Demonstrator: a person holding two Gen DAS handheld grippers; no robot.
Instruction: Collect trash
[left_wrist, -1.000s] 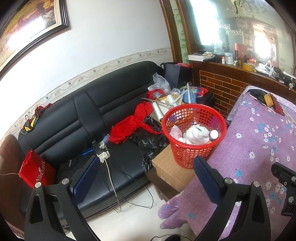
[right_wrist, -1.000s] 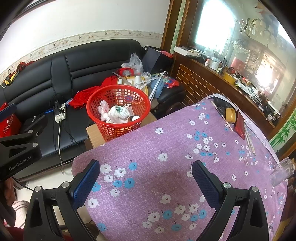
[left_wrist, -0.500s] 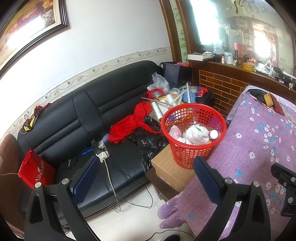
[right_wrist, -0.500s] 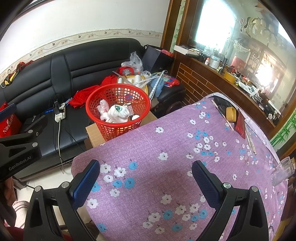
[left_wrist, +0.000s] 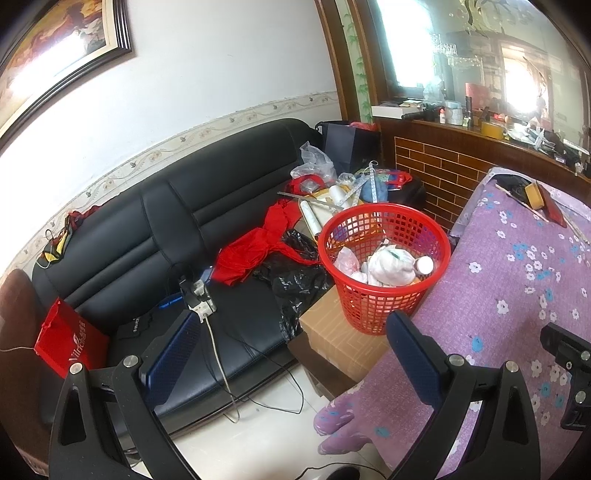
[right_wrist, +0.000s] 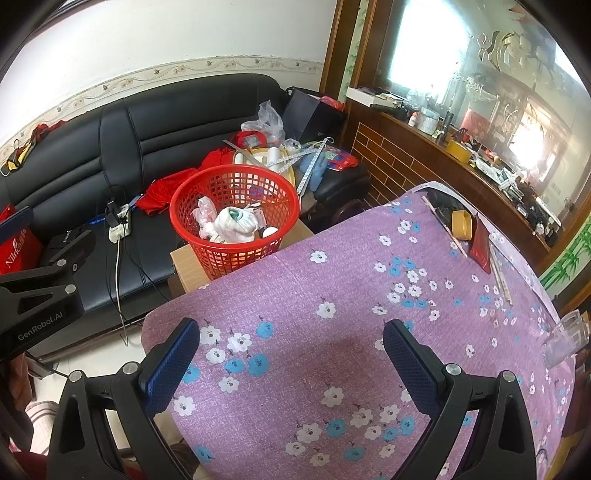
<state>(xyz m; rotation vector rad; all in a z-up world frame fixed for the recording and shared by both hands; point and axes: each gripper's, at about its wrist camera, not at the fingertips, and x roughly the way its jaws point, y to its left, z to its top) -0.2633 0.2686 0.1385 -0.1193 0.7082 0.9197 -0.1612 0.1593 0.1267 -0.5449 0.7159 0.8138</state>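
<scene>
Left tongs (left_wrist: 291, 354) spread wide, empty. Red basket (left_wrist: 384, 295) of trash just ahead, on cardboard box (left_wrist: 332, 339); sofa (left_wrist: 155, 229) left.

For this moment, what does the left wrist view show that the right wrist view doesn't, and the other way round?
Only the left wrist view shows the framed picture on the wall and the black plastic bag on the sofa. Only the right wrist view shows the clear glass at the table's right edge and most of the flowered purple tablecloth. Both show the red basket holding trash on a cardboard box, the black sofa, and open, empty grippers: left, right.
</scene>
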